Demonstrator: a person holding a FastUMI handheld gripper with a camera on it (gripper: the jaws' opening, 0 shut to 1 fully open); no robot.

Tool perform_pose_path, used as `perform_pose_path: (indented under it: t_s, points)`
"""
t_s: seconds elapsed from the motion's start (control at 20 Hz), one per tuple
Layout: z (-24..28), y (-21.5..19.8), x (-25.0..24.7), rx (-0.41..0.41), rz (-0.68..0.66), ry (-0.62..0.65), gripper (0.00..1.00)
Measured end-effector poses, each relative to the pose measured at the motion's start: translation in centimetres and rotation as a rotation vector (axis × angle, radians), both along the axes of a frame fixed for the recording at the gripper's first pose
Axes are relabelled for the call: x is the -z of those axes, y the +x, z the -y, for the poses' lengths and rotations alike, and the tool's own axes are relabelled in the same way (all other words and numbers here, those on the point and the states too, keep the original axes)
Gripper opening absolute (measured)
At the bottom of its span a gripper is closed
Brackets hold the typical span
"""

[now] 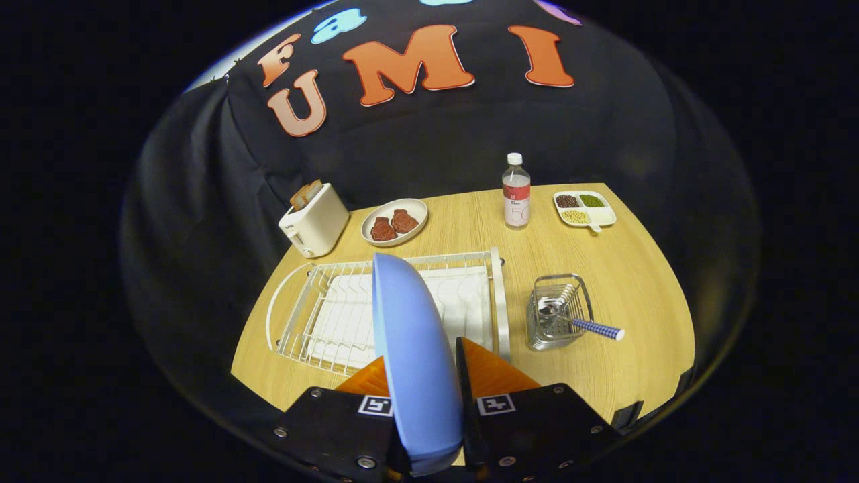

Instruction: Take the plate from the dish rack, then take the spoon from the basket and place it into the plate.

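Tool [424,376] clamped on upright blue plate [413,349] above white dish rack [335,315]; bottle [516,191] label unreadable.

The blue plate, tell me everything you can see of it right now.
The blue plate is plain light blue, smooth and matte, possibly plastic or glazed ceramic. It stands on edge, its convex underside facing left, clamped between the two orange fingers of the tongs, which press on either face. Its upper rim rises in front of the white wire dish rack on the wooden table. It looks lifted clear of the rack, though its lower edge is hidden between the tongs.
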State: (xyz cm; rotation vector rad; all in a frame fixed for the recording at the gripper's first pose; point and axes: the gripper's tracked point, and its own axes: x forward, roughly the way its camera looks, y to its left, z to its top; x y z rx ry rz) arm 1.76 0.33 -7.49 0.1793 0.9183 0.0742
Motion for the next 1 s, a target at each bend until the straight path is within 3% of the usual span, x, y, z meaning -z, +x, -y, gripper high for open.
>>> perform_pose_path:
  t_s: [0.4,0.75,1.0]
  points:
    - [0.4,-8.3,6.6,-0.011,-0.125,0.135,0.3]
    - [-0.6,-11.6,11.3,0.04,-0.199,0.238,0.3]
    - [-1.4,-11.4,12.9,0.099,-0.23,0.34,0.31]
